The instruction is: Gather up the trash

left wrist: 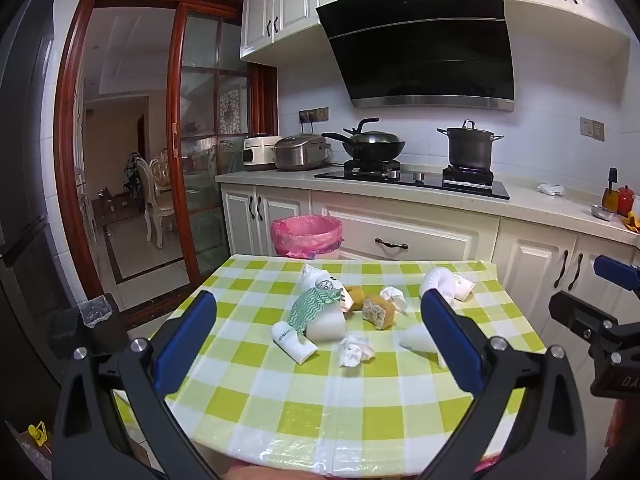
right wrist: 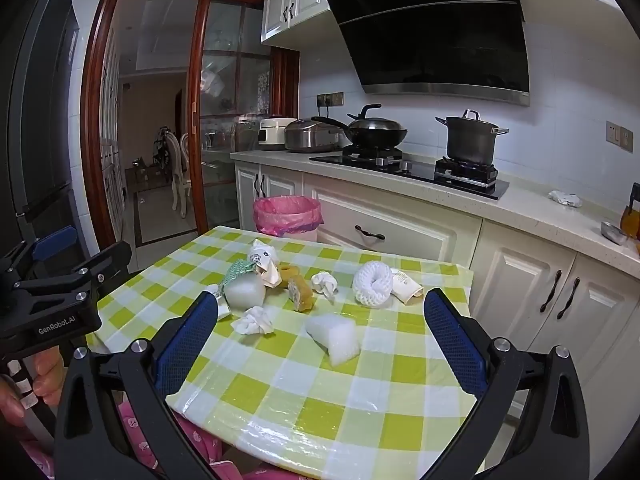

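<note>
Trash lies on a green-and-white checked table [left wrist: 280, 384] [right wrist: 360, 392]: a crumpled tissue [left wrist: 355, 351] [right wrist: 254, 321], a white foam block [right wrist: 334, 335] [left wrist: 416, 338], a white foam net ring [right wrist: 373, 282] [left wrist: 438, 280], a bread piece [left wrist: 378, 311] [right wrist: 301, 291], a green patterned wrapper [left wrist: 310, 306], and a small white bottle [left wrist: 292, 341]. A bin with a pink bag [left wrist: 306, 236] [right wrist: 287, 213] stands beyond the table's far edge. My left gripper [left wrist: 318, 340] is open and empty above the near table. My right gripper [right wrist: 320, 340] is open and empty, above the foam block.
Behind the table runs a white cabinet counter [left wrist: 520, 204] with a wok [left wrist: 370, 146], a pot [left wrist: 470, 148] and rice cookers [left wrist: 300, 152]. A doorway [left wrist: 132, 160] opens at the left. The right gripper's body shows at the left view's right edge [left wrist: 600, 320].
</note>
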A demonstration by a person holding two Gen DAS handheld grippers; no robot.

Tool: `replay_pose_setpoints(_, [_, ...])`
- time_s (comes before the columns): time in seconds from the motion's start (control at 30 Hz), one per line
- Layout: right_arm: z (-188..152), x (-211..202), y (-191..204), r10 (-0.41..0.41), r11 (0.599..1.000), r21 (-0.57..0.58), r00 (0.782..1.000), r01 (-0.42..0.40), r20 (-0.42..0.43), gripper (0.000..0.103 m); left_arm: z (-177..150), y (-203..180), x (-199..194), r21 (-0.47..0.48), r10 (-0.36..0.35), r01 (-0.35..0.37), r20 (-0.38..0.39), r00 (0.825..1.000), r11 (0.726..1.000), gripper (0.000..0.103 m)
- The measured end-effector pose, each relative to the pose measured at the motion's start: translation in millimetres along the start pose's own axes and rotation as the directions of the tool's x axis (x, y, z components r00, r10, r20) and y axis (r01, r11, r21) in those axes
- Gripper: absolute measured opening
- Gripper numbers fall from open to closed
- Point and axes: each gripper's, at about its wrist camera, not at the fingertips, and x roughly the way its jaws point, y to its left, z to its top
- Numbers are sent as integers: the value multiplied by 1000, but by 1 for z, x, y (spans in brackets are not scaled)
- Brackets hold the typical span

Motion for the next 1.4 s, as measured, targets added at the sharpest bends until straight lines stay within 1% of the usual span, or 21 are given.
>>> replay_pose_setpoints(0.43, [1,-1,-1,3,1000,1,1000,-3,2,97,0,3,-6,-2,-3,3,-4,1000,1000,99])
replay_pose_setpoints(0.63, [0,-1,1,5,1000,-1,1000,-5,2,97,-3,-2,-5,5,-5,5,-9,1000,1000,99])
replay_pose_setpoints(1.4, [0,-1,2,7,1000,2,1000,-7,1,97,-2,-1,-1,-1,-6,6,-13,1000,1000,99])
